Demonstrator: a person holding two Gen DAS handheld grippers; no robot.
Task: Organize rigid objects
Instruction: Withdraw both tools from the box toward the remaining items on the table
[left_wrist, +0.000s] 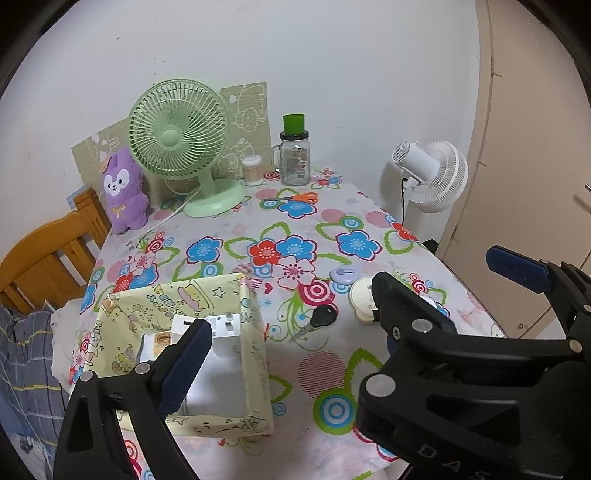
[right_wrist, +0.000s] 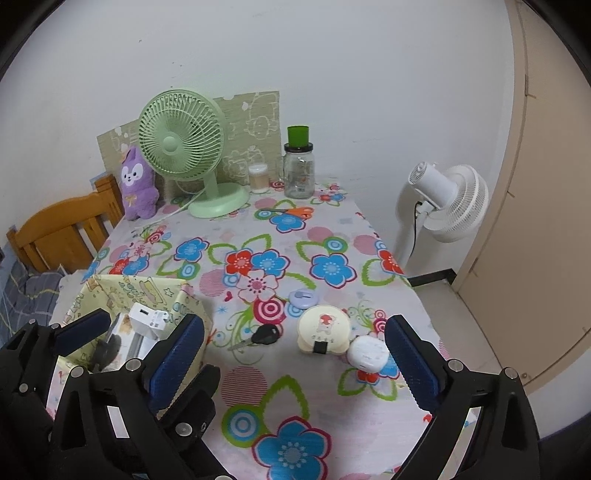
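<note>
A yellow patterned paper box (left_wrist: 255, 350) stands at the table's near left with a white charger (left_wrist: 221, 328) and a small carton inside. My left gripper (left_wrist: 295, 343) is open, with its left finger (left_wrist: 184, 369) over the box. Its right finger is hidden behind the right gripper. My right gripper (right_wrist: 293, 356) is open and empty above the cloth. Ahead of it lie a black-headed key (right_wrist: 264, 335), a cream round case (right_wrist: 324, 328), a white round case (right_wrist: 367, 354) by the right pad, and a lilac disc (right_wrist: 304, 298).
At the back stand a green desk fan (left_wrist: 177, 136), a purple plush (left_wrist: 123, 188), a cotton-swab tub (left_wrist: 252, 170) and a glass jar (left_wrist: 294, 158); orange scissors (left_wrist: 295, 198) lie nearby. A white floor fan (left_wrist: 432, 177) and a beige door are right, a wooden chair (left_wrist: 48, 254) left.
</note>
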